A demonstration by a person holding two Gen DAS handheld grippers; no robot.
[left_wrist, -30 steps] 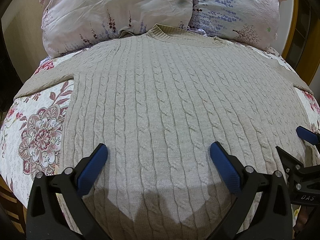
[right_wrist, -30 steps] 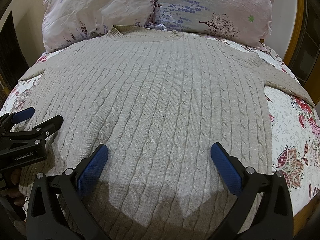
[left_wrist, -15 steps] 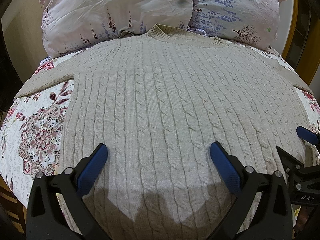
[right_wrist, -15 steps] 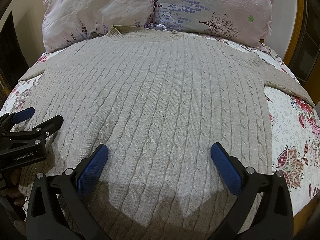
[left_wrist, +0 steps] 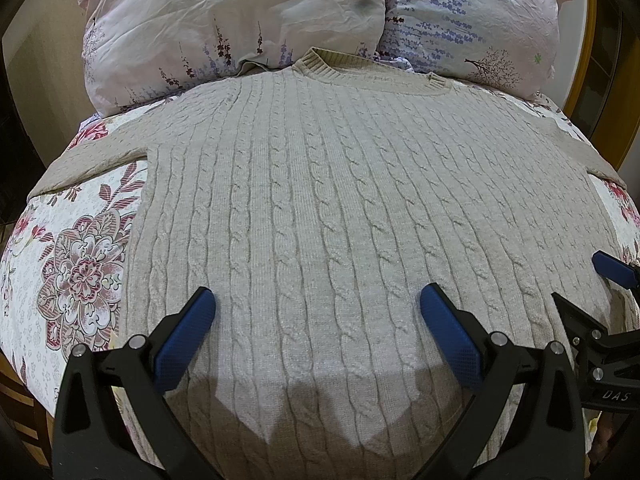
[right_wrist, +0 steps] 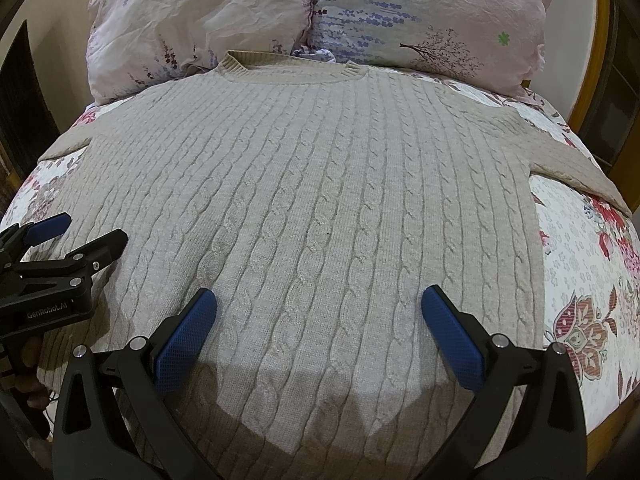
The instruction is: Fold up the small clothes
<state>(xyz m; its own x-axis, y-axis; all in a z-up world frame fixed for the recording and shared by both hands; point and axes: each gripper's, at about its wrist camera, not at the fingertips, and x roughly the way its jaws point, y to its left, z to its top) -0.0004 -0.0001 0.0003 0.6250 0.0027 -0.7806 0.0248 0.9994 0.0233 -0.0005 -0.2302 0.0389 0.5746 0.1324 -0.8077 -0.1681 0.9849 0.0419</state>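
**Both grippers poised over flat sweater, jaws wide**

Beige cable-knit sweater (left_wrist: pixel 340 208) lies spread flat, front up, on the bed with the white floral quilt (left_wrist: pixel 76 276). Ribbed round collar (left_wrist: pixel 320 66) points toward the head of the bed and touches the two pillows. Body of the sweater covers most of the visible quilt; no fold in it. Left sleeve (left_wrist: pixel 92 156) runs outward across the quilt; right sleeve (right_wrist: pixel 576 168) does the same on the other side.

Left gripper (left_wrist: pixel 318 320): black frame, blue textured pads, jaws spread wide and holding nothing. It sits over the lower part of the sweater, nearer its left edge; its shadow falls on the knit below. Cannot tell whether the pads touch the fabric.

Right gripper (right_wrist: pixel 320 320): same build, jaws likewise wide apart, nothing between them. Positioned over the lower part of the sweater, nearer its right edge. Contact with the knit not determinable.

Each gripper appears at the margin of the other's view, side by side near the hem.

Pink lavender-print pillow (left_wrist: pixel 224 20) and pale blue floral pillow (left_wrist: pixel 472 16) rest side by side at the head of the bed, touching. Wooden bed frame (right_wrist: pixel 600 92) visible at the right.
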